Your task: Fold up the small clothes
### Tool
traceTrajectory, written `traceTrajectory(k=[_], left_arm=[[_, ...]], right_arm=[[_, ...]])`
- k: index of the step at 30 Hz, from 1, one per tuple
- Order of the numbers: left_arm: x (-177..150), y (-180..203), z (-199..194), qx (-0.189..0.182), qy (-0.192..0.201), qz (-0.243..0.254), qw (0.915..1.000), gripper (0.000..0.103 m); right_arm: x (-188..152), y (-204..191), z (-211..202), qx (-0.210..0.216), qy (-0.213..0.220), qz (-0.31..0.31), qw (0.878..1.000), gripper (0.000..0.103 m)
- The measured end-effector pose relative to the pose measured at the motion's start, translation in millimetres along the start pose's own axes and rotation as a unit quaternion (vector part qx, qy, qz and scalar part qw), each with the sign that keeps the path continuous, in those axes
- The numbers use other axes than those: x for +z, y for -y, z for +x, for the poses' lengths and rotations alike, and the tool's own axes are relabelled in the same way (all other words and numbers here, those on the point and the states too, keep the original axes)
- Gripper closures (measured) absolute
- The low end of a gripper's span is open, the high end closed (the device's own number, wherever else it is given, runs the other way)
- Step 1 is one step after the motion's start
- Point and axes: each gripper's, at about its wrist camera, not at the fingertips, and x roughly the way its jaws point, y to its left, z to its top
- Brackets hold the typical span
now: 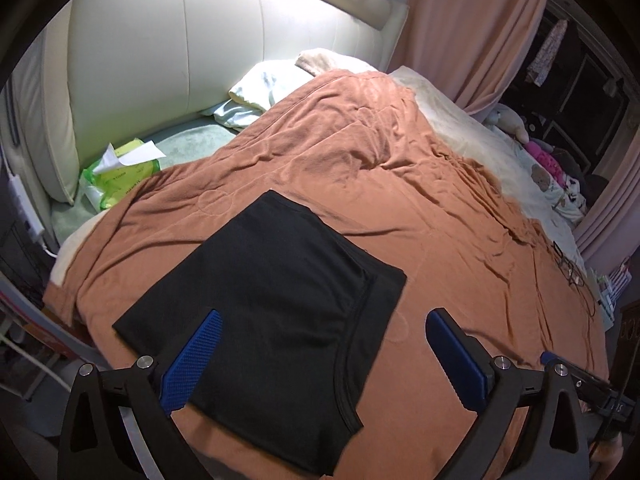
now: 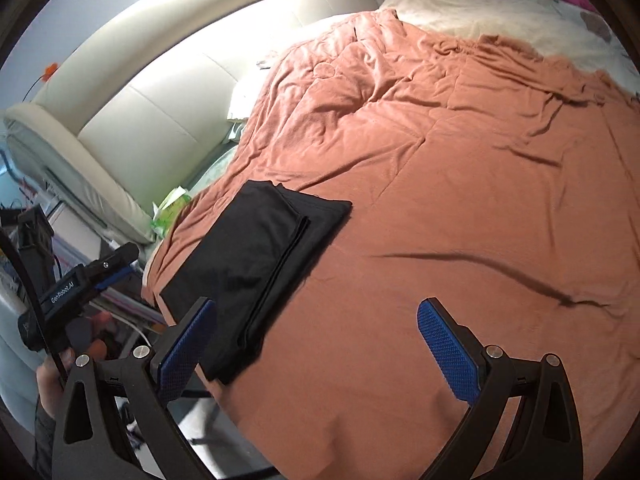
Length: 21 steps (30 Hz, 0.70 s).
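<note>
A black garment (image 1: 264, 300) lies folded flat on the rust-orange blanket (image 1: 420, 184) near the bed's near edge. My left gripper (image 1: 324, 318) hangs above it, open wide, blue pads clear of the cloth and nothing between them. In the right wrist view the same black garment (image 2: 256, 264) shows as a layered rectangle at left of centre. My right gripper (image 2: 316, 308) is open above the blanket (image 2: 440, 200), its left pad over the garment's near corner, not touching. The left gripper's body (image 2: 80, 284) shows at the far left, held by a hand.
A cream padded headboard (image 1: 180, 60) runs along the left. A green tissue pack (image 1: 120, 176) lies beside it, pillows (image 1: 264, 88) behind. Cream bedding, soft toys (image 1: 540, 160) and pink curtains (image 1: 480, 20) stand at the far right. Spectacles (image 1: 568, 268) rest on the blanket's right side.
</note>
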Motion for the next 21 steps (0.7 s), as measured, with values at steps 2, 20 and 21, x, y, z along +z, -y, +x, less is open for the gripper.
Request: traceTrajectory(k=[2,20,21], left_arm=[[-7,10,-14,0.002,0.010,0.011,0.9999,0.001],[-98,100,-131,-0.021,0.067,0.069,0.9951,0.001],[-103,105,-134,-0.020,0.069,0.075,0.9946,0.001]], right_arm=[[-6,-4,-22,-0.022,0.009,-0.022,0.999,0.003],[-100,6,-181,-0.069,0.069,-0.052,0.994,0.000],[-105,5,-186,-0.067,0.069,-0.052,0.994,0.000]])
